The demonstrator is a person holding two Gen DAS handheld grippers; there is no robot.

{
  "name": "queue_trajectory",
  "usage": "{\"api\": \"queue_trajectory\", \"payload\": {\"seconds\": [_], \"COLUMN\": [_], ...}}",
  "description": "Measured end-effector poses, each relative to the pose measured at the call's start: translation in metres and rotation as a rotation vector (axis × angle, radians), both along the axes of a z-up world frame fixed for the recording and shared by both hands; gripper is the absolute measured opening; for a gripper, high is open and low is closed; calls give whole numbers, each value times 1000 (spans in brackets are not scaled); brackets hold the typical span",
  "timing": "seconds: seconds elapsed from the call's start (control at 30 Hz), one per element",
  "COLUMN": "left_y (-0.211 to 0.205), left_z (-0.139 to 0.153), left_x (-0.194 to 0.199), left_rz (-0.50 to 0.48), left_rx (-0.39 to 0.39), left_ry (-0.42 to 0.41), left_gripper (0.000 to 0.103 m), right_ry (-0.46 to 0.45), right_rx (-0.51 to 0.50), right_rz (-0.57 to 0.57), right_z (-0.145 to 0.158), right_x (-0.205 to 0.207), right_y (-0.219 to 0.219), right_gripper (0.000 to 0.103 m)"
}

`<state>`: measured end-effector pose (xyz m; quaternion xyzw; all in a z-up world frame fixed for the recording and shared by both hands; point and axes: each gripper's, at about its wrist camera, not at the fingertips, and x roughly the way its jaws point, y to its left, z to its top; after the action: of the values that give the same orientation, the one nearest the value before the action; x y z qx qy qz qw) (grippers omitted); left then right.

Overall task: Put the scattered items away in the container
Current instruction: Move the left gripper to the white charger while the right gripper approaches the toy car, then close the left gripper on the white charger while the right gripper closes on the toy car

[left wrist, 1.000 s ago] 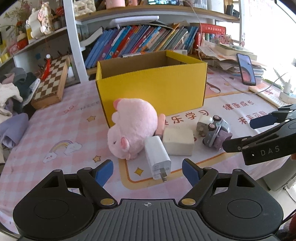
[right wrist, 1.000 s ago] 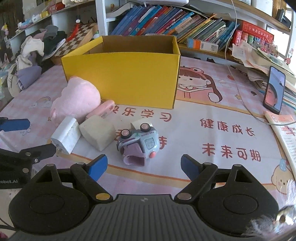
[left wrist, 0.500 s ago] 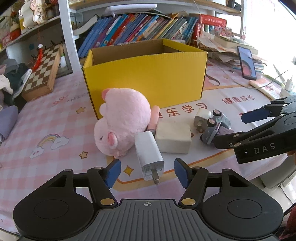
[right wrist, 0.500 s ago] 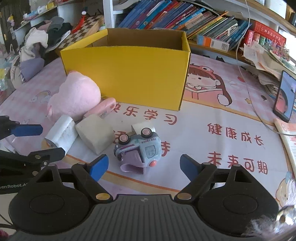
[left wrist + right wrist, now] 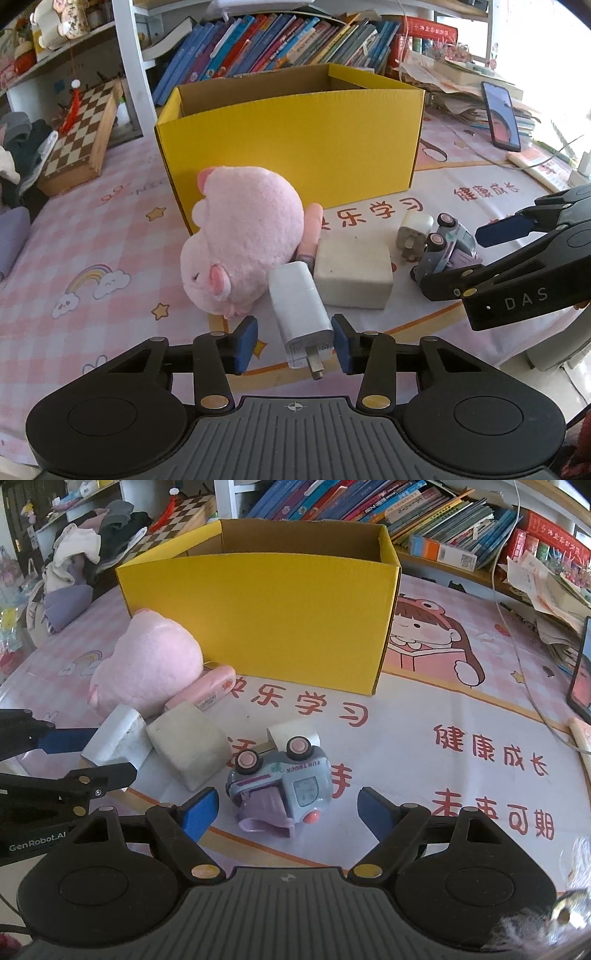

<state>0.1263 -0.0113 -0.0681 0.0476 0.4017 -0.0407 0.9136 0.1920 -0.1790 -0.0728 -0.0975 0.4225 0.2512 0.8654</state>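
A yellow cardboard box [image 5: 291, 147] stands open on the mat; it also shows in the right wrist view [image 5: 258, 616]. In front of it lie a pink plush pig [image 5: 243, 236], a pink tube [image 5: 310, 232], a white charger [image 5: 299, 314], a cream block [image 5: 352, 271], a small white plug [image 5: 413, 229] and a blue-grey toy truck [image 5: 284, 779]. My left gripper [image 5: 295, 345] is open with its pads on either side of the white charger's plug end, the right pad close to it. My right gripper [image 5: 286, 812] is open, straddling the tipped toy truck.
A pink patterned mat [image 5: 461, 746] covers the table. A wooden chessboard box [image 5: 81, 136] and clothes [image 5: 77, 550] lie at the left. A phone [image 5: 502, 114], papers and a cable [image 5: 524, 672] are at the right. Bookshelves stand behind the box.
My left gripper has moved forward and narrowed around the white charger. My right gripper has moved closer to the toy truck, which now sits between its fingers.
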Motion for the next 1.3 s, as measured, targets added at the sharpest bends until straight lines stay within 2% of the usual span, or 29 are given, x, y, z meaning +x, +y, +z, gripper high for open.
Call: {"api": "queue_trajectory", "payload": {"seconds": [0.27,0.37,0.43,0.5,0.83,1.17,1.3], "left_y": [2,2,2,3,7,13,15], "left_z": [-5,-8,-9,-9,-4,6,16], "left_x": [6,8,10,10,2,-9,-14], "left_rz": [-10,-14,-17,-18,-24,-21,-20], "left_rx": [-16,-23,-27,-31,-58,-68,-69], "left_ry": [23,31,37,35,23,-21,-67], "left_gripper": [39,37,34,30,26,25,25], "right_ry": [20,27,33,23,5,-45,-62], "right_rx": [-2,3,10,3,13,21,25], "right_rz": [-4,-2,5,10,-31,-35,-37], "right_z": [-6,-7,-8,-7,1,14,19], "right_x": [6,8,8,7,1,-13,-18], "right_y": [2,4,5,6,-1,1,2], "right_gripper": [78,70,61,61,61,61,61]}}
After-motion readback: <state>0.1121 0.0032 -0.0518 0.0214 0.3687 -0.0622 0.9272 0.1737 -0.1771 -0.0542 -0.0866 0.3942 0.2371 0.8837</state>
